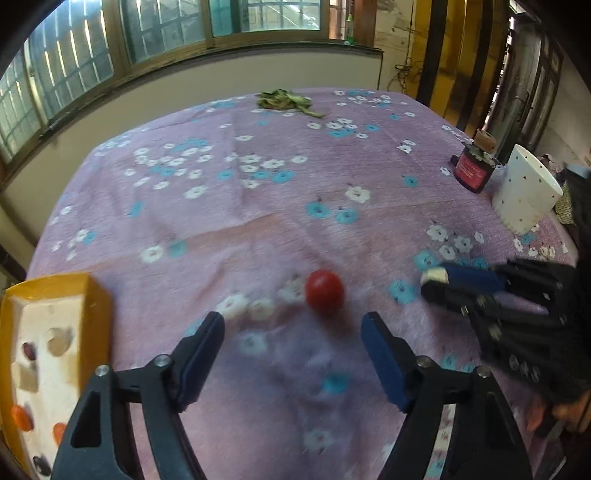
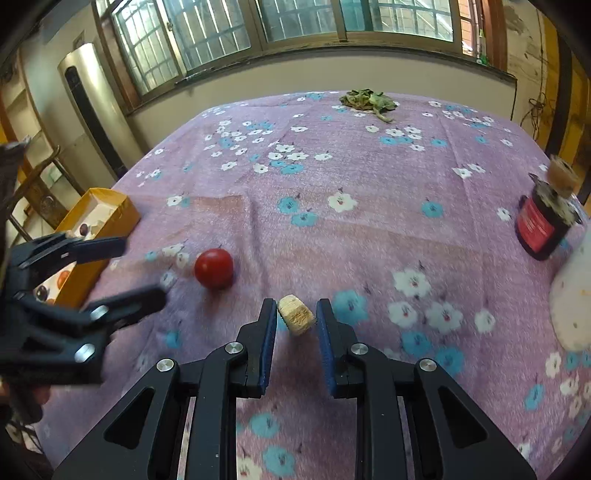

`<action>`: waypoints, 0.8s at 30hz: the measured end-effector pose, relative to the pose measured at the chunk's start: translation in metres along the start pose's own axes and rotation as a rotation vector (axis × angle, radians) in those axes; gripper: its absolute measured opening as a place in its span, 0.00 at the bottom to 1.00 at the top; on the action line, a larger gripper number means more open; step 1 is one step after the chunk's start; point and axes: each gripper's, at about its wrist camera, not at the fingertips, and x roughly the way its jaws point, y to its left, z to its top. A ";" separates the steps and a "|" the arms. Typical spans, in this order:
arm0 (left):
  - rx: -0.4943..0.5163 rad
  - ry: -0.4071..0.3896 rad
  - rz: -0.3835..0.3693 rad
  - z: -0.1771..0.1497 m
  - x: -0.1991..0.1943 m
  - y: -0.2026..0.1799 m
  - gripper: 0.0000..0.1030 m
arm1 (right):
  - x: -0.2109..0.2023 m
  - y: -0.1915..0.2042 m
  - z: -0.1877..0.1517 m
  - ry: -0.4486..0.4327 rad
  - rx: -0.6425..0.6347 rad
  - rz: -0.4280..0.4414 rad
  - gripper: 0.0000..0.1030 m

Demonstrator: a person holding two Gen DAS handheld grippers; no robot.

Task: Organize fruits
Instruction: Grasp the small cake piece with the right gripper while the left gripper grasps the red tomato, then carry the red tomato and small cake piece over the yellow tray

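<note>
Tan cork piece (image 2: 296, 315) lengthwise across pinching right gripper (image 2: 296, 318) | left gripper (image 1: 293, 325) wide, empty

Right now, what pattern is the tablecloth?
Purple tablecloth with white and blue flowers; clearest in the right wrist view.

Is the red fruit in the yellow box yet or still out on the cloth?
Out: the red fruit lies on the cloth, beside the yellow box.

Wide barred windows (image 2: 280, 22) run along the far wall in front of me, wood frames, daylight coming thru. Cream wall (image 1: 229, 83) below the sill. Table w/ purple cloth (image 2: 369, 192), white & blue flowers, fills most of my view. Tall silver AC unit (image 2: 92, 107) at left; dark doorway (image 1: 524, 85) at right.
</note>
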 end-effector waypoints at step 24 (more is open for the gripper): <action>-0.065 0.010 -0.111 -0.040 -0.022 0.016 0.30 | -0.028 0.023 -0.040 -0.003 0.085 -0.002 0.21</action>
